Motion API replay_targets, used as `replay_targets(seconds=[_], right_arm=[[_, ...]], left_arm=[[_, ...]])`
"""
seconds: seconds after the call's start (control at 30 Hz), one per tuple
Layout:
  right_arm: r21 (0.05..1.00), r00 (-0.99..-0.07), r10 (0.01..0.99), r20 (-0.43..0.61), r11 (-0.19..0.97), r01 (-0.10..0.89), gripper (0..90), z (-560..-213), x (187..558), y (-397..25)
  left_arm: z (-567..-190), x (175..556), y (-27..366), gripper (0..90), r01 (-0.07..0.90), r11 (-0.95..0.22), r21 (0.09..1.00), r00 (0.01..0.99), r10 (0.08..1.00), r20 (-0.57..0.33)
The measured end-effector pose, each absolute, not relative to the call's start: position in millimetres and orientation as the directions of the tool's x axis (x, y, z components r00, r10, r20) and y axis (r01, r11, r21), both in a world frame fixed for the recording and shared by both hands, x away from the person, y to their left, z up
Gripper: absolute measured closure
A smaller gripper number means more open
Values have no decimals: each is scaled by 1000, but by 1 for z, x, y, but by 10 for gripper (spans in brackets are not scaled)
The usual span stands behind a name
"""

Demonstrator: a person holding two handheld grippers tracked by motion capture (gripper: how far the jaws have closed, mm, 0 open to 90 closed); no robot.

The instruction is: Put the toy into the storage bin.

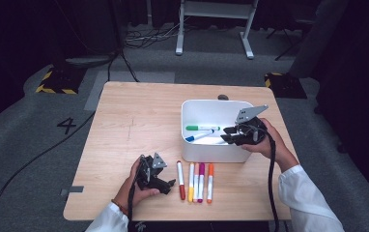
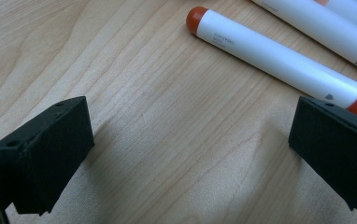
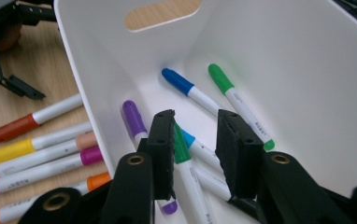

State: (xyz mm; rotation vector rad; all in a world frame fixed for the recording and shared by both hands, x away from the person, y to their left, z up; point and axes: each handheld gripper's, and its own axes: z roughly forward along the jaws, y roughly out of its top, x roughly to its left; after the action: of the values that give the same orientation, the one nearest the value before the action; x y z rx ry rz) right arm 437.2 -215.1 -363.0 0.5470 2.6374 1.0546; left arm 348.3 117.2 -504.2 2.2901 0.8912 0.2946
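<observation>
Judging by the layout, the sorting is about half done: several markers already lie in the white bin (image 1: pixel 192 145), where the right gripper (image 3: pixel 196 140) hovers with jaws slightly parted, holding nothing. Five markers wait on the tabletop (image 1: pixel 124 125); the left gripper (image 2: pixel 186 154), spread wide, closes on the red marker (image 2: pixel 279 58)

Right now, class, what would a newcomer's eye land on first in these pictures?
Probably the white bin right of the table's middle, with coloured markers inside and the right hand-held gripper open above them. Then the row of markers before it, beside the open left hand-held gripper.
</observation>
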Motion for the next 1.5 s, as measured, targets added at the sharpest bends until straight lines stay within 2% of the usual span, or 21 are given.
replay_targets(seconds=[0.13,0.33,0.6,0.73,0.97,1.1,1.33,1.5], right_arm=[[745,-888,451,-85,621,244,621,-360,433,-220],[829,-876,476,-71,517,214,516,-348,417,-232],[876,-855,507,-108,454,159,384,-340,375,-251],[885,-851,511,-122,444,140,371,-347,352,-258],[895,-851,516,-92,417,156,362,-376,327,-257],[874,-850,518,-95,452,178,357,-401,321,-249],[824,-856,511,-80,517,231,364,-450,324,-223],[801,-850,522,-68,537,266,372,-472,331,-206]], left_arm=[[-504,348,117,1,520,-555,649,744,668,-25],[-504,348,117,1,521,-554,649,743,669,-25],[-504,348,117,1,520,-554,650,743,668,-25],[-504,348,117,1,520,-554,650,744,668,-25],[-504,348,117,1,520,-554,650,743,668,-26],[-504,348,117,1,520,-554,650,743,668,-26],[-504,348,117,1,520,-554,650,743,668,-25],[-504,348,117,1,521,-552,651,742,670,-26]])
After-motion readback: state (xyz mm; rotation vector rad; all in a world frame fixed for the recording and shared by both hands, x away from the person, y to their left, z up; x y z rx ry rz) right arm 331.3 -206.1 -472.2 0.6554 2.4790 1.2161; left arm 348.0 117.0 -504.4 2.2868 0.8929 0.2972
